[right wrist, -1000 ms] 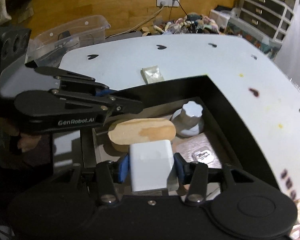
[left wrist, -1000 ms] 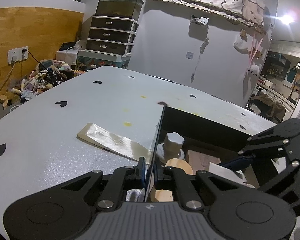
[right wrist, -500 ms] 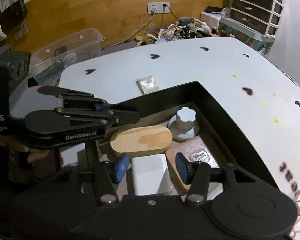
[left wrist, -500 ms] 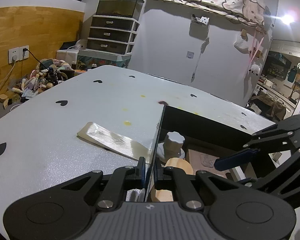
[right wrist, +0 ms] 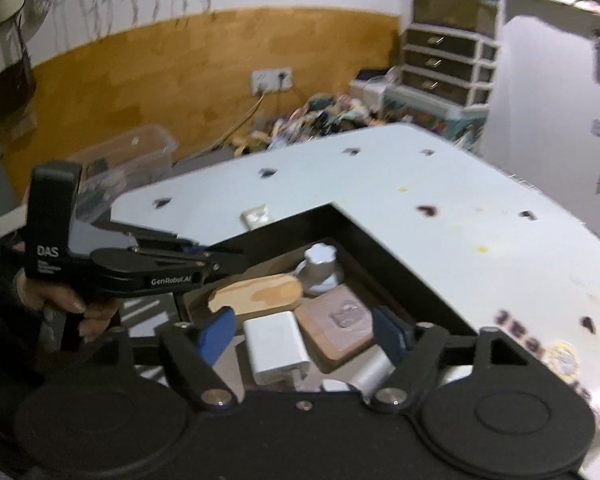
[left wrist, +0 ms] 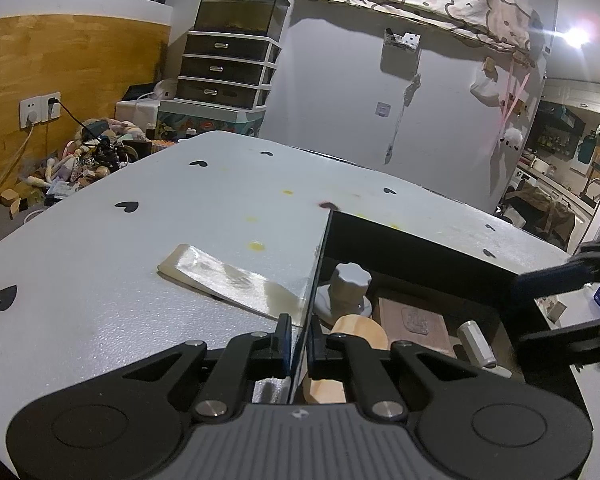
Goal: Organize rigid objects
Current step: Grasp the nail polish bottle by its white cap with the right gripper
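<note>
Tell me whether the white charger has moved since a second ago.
Yes. The white charger left the right gripper, whose jaws have just been opening around it, and now lies in the black box, nearer the brown tile below the oval wooden piece.

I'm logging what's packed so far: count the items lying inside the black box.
5 visible: oval wooden board at back left, grey knob in the far corner, white charger in front, square wooden coaster beside it, metal cylinder nearest. The right gripper may hide more.

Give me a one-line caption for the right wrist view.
Open right gripper above a white charger block lying in the black box.
</note>
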`<state>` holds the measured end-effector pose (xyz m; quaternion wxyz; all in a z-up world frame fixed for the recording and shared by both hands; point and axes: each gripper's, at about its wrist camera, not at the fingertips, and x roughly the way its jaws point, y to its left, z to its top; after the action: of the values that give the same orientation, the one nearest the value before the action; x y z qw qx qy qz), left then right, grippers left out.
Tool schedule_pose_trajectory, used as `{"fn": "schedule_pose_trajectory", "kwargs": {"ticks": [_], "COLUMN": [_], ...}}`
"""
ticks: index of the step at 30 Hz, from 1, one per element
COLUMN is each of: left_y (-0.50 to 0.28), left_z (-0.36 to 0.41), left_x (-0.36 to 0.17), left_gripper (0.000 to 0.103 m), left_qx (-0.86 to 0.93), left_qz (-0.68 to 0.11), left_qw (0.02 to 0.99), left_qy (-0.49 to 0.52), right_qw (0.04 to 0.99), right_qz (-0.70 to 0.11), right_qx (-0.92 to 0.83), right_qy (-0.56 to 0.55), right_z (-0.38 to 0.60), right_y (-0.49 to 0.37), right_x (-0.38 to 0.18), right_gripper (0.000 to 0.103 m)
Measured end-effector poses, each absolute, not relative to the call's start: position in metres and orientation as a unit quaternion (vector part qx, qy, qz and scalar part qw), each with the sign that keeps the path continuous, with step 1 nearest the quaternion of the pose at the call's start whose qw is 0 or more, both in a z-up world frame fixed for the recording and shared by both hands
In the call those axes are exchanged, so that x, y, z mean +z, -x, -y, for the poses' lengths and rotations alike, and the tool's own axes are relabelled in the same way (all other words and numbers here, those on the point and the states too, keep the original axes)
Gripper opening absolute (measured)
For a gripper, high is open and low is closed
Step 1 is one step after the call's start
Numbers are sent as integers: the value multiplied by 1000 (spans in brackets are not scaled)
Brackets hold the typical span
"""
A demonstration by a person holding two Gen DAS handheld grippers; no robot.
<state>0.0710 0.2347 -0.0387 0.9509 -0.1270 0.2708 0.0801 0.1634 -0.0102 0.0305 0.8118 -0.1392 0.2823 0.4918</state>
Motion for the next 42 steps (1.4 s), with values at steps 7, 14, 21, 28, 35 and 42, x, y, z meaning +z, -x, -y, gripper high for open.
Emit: {"fn": "schedule_pose_trajectory", "kwargs": {"ticks": [7,14,21,28,35,42], "left_y": [-72,-72,-71,-72,-72,-72], "left_z": [-231,-229,-228,-226,-225,-225], "left_x": [-37,-36,-37,-36,-36,-36], "left_gripper": [7,8,9,9,9,9], "left_qx": [84,90,97,101,102,102], "left_qz": [-272,-273,-271,-271,-272,-272], "left_qw": [951,951,950,950,950,950], "left_qy": [120,117,118,115,115,116], "right_qw": [860,906,936,943,934,939], "right_qz": [-257,-239,-244,-290,-342,-332], "right_qx": [432,345,252,164,86,68], "right_qy": [86,45,32,-16,-54,-66], "right_z": [63,112,143,167,171,165], "right_y": [-154,-153,-163,-205,-269,-308], "right_x": [24,9,-23,-45,-55,-52], "right_gripper": [97,103,103,103,103,77]}}
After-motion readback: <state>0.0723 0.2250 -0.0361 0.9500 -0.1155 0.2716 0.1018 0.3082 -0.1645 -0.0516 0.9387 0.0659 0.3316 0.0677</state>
